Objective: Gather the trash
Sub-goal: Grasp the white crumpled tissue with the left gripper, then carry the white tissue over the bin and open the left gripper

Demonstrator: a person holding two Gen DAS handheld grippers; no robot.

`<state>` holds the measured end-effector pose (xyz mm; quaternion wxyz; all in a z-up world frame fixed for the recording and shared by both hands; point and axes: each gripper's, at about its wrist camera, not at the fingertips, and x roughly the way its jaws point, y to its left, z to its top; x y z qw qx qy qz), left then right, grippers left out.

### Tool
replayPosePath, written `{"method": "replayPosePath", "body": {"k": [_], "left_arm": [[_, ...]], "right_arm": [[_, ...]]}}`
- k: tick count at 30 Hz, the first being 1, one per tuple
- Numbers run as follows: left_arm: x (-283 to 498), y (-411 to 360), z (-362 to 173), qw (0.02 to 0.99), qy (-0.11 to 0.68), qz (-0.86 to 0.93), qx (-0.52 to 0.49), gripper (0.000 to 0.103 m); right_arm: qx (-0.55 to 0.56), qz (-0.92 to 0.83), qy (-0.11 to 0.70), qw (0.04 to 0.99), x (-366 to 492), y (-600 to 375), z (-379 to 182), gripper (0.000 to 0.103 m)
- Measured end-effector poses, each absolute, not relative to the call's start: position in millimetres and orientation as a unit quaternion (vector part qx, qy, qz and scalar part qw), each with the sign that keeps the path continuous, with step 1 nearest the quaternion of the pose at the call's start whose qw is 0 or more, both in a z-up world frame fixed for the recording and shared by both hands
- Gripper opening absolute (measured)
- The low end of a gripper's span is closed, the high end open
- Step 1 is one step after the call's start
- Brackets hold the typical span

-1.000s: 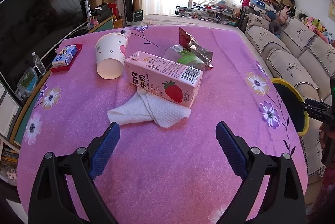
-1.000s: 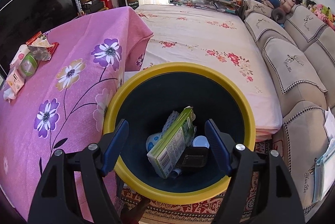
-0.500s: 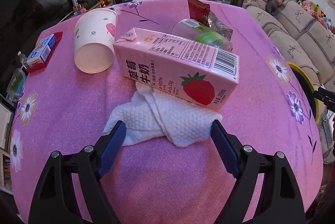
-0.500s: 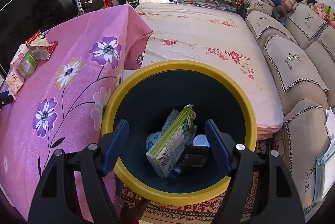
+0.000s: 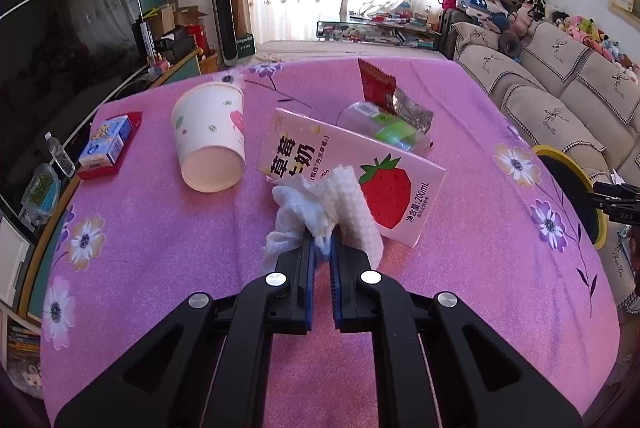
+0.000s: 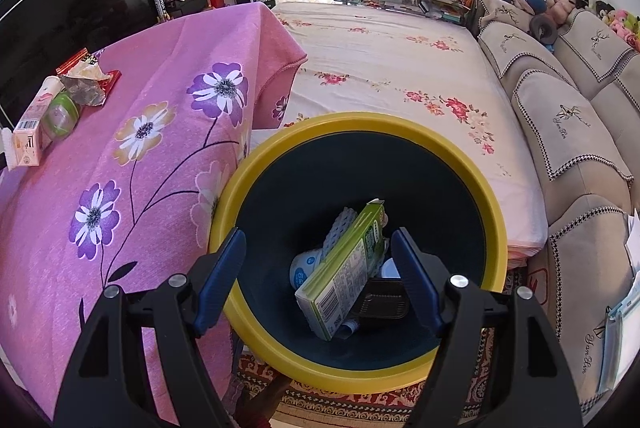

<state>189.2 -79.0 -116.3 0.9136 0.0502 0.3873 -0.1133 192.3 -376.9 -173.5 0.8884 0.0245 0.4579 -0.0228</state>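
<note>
Step in hand: as the left gripper [image 5: 322, 248] has just been closing, its jaws now stand clenched on the white tissue [image 5: 320, 205], crumpled, soft, embossed.
Tissue location: mid-tabletop, touching the pink strawberry milk carton [image 5: 352, 173], a rigid box.
Right gripper [image 6: 318, 268]: jaws released, empty, above the bin [image 6: 360, 131].
Bin: round, yellow rim, dark wall, beside the tabletop's edge.
Next move, judged: lift the tissue clear, carry it over the rim, release.
Remaining: paper cup [image 5: 208, 139] on its side, foil wrapper [image 5: 394, 99].

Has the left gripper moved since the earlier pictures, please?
Yes: the left gripper moved forward toward the strawberry milk carton, and its jaws have just closed on the white tissue.
</note>
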Motion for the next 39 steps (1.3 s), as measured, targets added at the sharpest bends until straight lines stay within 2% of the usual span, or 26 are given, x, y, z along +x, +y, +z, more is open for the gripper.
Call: {"method": "replayPosePath", "body": {"k": [13, 21, 29, 39], "left_arm": [[142.0, -68.6, -20.9, 0.944, 0.307, -0.111, 0.044, 0.007], [121.2, -98.9, 7.8, 0.940, 0.298, -0.159, 0.054, 0.007], [118.4, -162.8, 18.2, 0.928, 0.289, -0.221, 0.076, 0.007], [136.4, -285.1, 5.9, 0.901, 0.295, -0.303, 0.100, 0.008]], "right_arm": [[0.028, -0.019, 0.452, 0.891, 187.8, -373.0, -170.4, 0.071], [0.035, -0.021, 0.437, 0.899, 177.6, -379.8, -159.3, 0.071], [0.046, -0.036, 0.422, 0.905, 158.7, -398.9, -148.6, 0.071], [0.068, -0.071, 0.406, 0.909, 123.6, -444.3, -142.8, 0.071]]}}
